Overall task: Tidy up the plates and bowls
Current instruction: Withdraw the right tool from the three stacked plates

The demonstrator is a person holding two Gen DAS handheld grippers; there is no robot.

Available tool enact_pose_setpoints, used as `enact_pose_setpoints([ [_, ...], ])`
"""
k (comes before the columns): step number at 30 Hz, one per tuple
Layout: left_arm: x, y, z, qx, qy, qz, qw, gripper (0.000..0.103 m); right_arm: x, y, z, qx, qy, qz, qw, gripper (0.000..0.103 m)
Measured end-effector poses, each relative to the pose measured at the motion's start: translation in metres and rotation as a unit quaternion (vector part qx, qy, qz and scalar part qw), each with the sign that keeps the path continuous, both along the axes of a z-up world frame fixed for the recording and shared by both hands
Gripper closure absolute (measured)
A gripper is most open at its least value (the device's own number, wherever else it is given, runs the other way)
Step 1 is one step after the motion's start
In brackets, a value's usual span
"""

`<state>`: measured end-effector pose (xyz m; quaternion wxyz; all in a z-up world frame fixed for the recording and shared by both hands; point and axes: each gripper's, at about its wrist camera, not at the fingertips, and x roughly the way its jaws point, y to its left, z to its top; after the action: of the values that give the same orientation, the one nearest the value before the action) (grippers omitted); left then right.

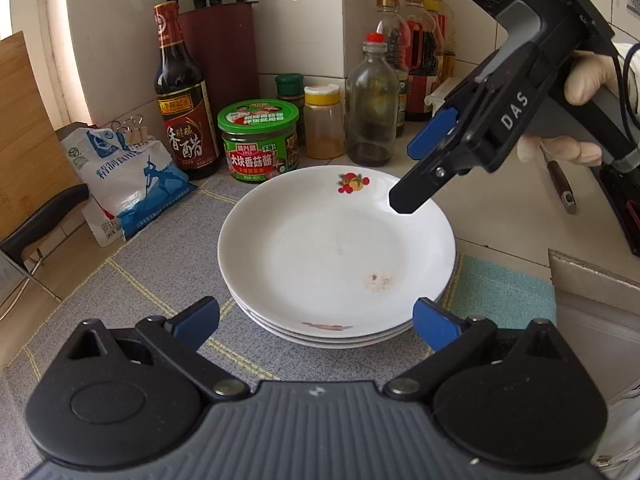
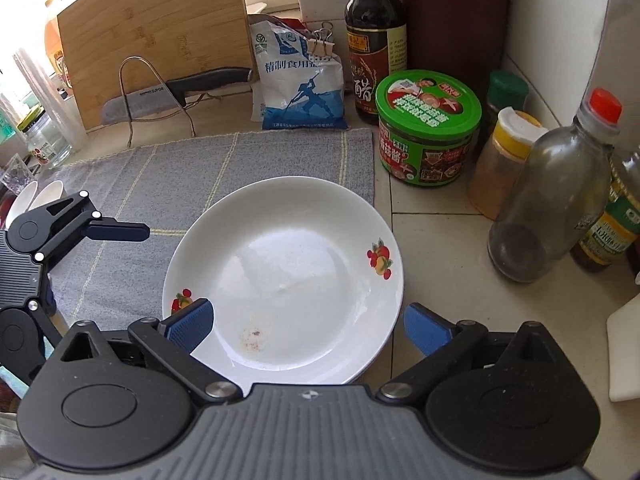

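Stack of white plates [image 1: 336, 248] at centre frame in the left wrist view, resting on a grey mat [image 1: 132, 300], fruit print on the rim. Left gripper [image 1: 316, 322] at the bottom edge, jaws released and spread wide around the near rim, gripping nothing. Right gripper [image 2: 308, 326] likewise spread to its widest, pads clear of the top plate. Condiment bottles [image 1: 372, 108] and a green jar [image 1: 260, 144] behind, upper frame. Gloved hand [image 1: 584, 80] at far right.

Stack of white fruit-print plates [image 1: 336, 248], top one stained, on grey mat [image 1: 132, 292]
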<state>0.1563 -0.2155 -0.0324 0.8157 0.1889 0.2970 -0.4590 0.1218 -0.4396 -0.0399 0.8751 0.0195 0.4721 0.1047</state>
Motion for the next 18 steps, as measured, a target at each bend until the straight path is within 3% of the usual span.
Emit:
enact_pose_setpoints([
  [5, -0.008, 0.012, 0.013, -0.017, -0.004, 0.034, 0.9993, 0.001, -0.009, 0.022, 0.009, -0.059, -0.051, 0.021, 0.997, 0.0],
  [11, -0.021, 0.037, 0.03, -0.044, -0.004, 0.101, 0.9938, 0.001, -0.018, 0.049, 0.018, -0.109, -0.133, 0.047, 0.984, 0.0],
  [15, -0.03, 0.055, 0.035, -0.035, -0.002, 0.162, 0.9861, 0.001, -0.022, 0.067, 0.019, -0.085, -0.167, 0.064, 0.98, 0.0],
  [18, -0.043, 0.073, 0.033, -0.023, -0.002, 0.195, 0.9804, 0.001, -0.021, 0.08, 0.014, -0.058, -0.168, 0.07, 0.982, 0.0],
])
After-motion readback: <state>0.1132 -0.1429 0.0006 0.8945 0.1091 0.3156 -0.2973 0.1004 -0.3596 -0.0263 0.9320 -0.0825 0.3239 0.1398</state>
